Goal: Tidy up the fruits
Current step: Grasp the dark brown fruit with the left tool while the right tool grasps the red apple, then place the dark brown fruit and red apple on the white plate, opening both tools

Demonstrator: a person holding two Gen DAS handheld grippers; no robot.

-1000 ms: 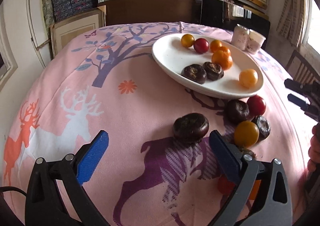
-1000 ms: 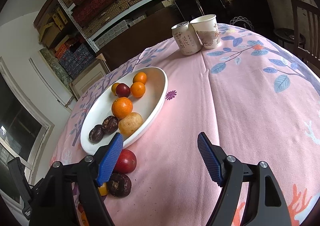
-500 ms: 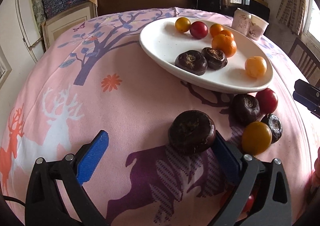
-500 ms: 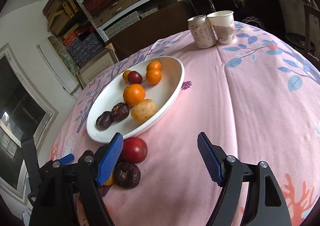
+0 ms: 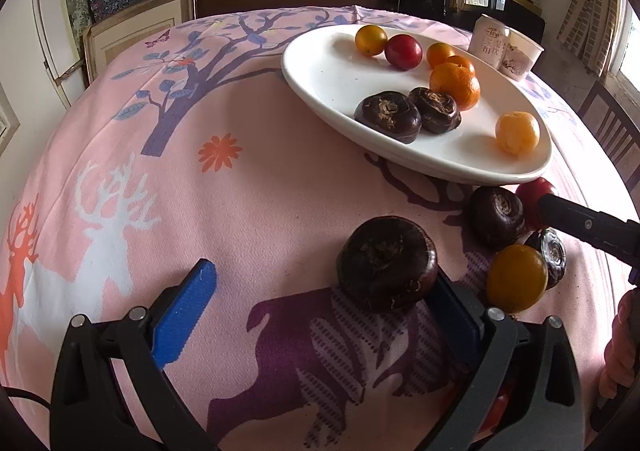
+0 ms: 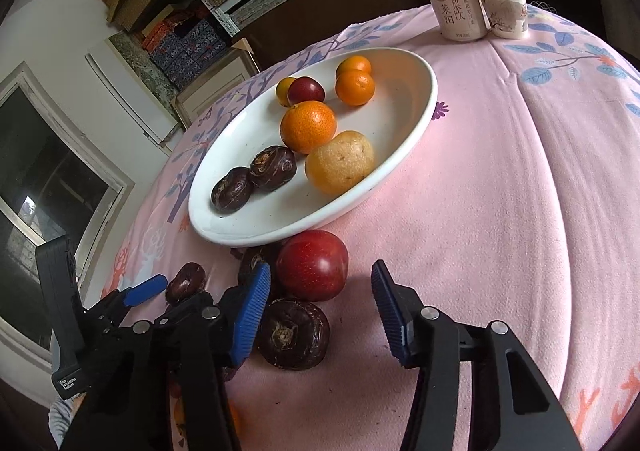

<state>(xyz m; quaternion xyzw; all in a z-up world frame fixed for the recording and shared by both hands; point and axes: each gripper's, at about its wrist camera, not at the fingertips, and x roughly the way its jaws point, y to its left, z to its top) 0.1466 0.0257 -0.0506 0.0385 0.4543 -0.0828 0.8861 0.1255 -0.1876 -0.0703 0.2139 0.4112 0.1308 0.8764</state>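
A white oval plate (image 5: 324, 63) (image 6: 416, 123) holds several oranges, a red fruit and two dark water chestnuts. My left gripper (image 5: 320, 291) is open; a large dark water chestnut (image 5: 387, 263) lies on the cloth against its right finger. Beside it lie another chestnut (image 5: 496, 217), a yellow-orange fruit (image 5: 516, 278) and a red fruit (image 5: 534, 191). My right gripper (image 6: 320, 299) is open around the red fruit (image 6: 312, 265), just short of it, with a dark chestnut (image 6: 294, 333) below between the fingers.
A drink can (image 6: 454, 7) and a paper cup (image 6: 500, 3) stand at the table's far side. The table has a pink printed cloth (image 5: 200, 191). Shelves with boxes line the wall behind. A chair (image 5: 612, 123) stands at the right.
My left gripper moved forward until the big chestnut rests against its right finger. My right gripper moved left and forward so the red fruit now lies between its fingers.
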